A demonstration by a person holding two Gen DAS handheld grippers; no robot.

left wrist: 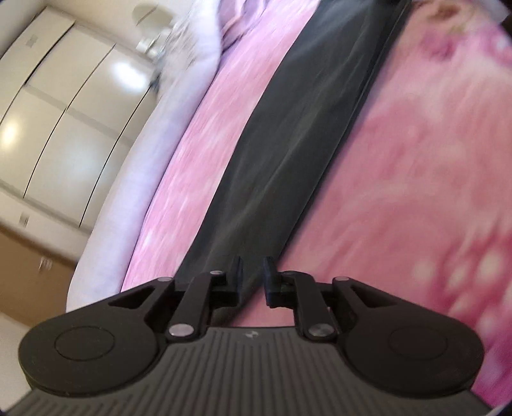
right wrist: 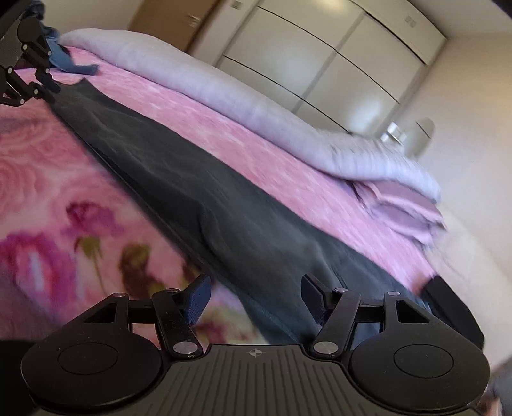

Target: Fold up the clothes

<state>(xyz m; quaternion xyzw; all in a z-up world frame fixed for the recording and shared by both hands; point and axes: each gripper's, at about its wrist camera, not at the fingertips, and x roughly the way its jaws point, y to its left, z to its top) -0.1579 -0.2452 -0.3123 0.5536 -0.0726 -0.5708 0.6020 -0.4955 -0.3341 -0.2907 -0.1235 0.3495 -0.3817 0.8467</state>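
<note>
Currently: dark garment (left wrist: 288, 134) spread long and flat across pink floral blanket (left wrist: 416, 192) on bed. Left tongs (left wrist: 252, 281) narrowly apart, nothing clamped, over garment's near end. Right tongs (right wrist: 256, 300) wide apart, empty, above opposite end. Likely light, limp, crease-prone fabric; best gripped at hemmed corners.

A bed (right wrist: 262, 150) with a pink floral cover fills most of both views, a pale lilac duvet (right wrist: 224, 86) bunched along its far edge. Behind stands a cream wardrobe (right wrist: 336, 48) with glossy doors catching bright light patches. A brown wooden door (right wrist: 172, 16) sits beside it; the walls are cream.
</note>
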